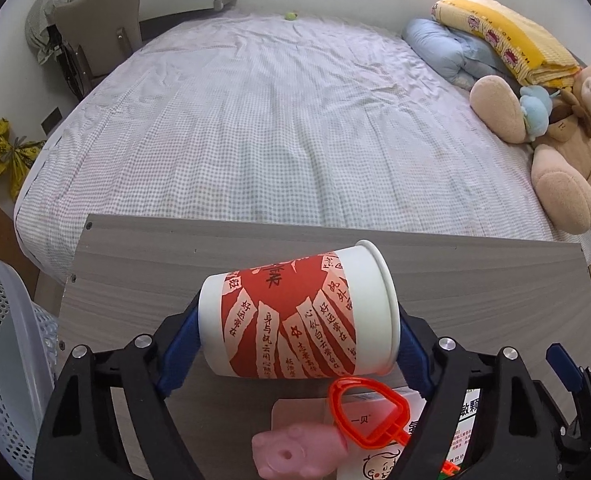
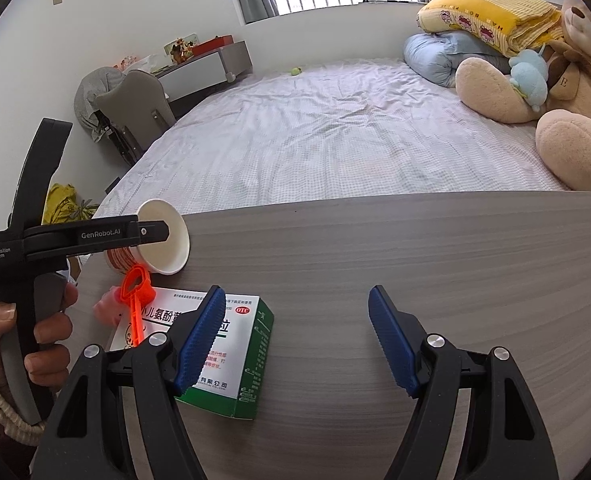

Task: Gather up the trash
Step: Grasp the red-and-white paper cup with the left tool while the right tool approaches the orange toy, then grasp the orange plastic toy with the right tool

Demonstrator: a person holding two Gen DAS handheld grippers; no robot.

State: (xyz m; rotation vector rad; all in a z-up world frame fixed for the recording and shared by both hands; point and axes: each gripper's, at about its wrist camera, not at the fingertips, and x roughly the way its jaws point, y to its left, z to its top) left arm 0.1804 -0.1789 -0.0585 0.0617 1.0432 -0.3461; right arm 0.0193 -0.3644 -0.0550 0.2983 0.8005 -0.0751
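A red-and-white paper cup (image 1: 287, 300) lies on its side on the grey wooden table (image 1: 135, 264). My left gripper (image 1: 299, 320) is shut on it, one blue pad against its base and the other against its rim. In the right wrist view the cup's open mouth (image 2: 167, 248) faces right, with a left finger (image 2: 151, 234) across it. My right gripper (image 2: 295, 296) hovers open over the table, holding nothing, its left finger above a green-and-white medicine box (image 2: 251, 344). An orange plastic key-shaped piece (image 1: 367, 412) and a pink pig toy (image 1: 291, 452) lie on and beside the box.
A white perforated basket (image 1: 3, 340) stands left of the table. Behind the table is a bed (image 1: 275, 120) with a teddy bear (image 1: 567, 152), folded bedding (image 1: 495, 40) and a small green ball (image 1: 291, 16). A person's hand (image 2: 47, 332) grips the left tool's handle.
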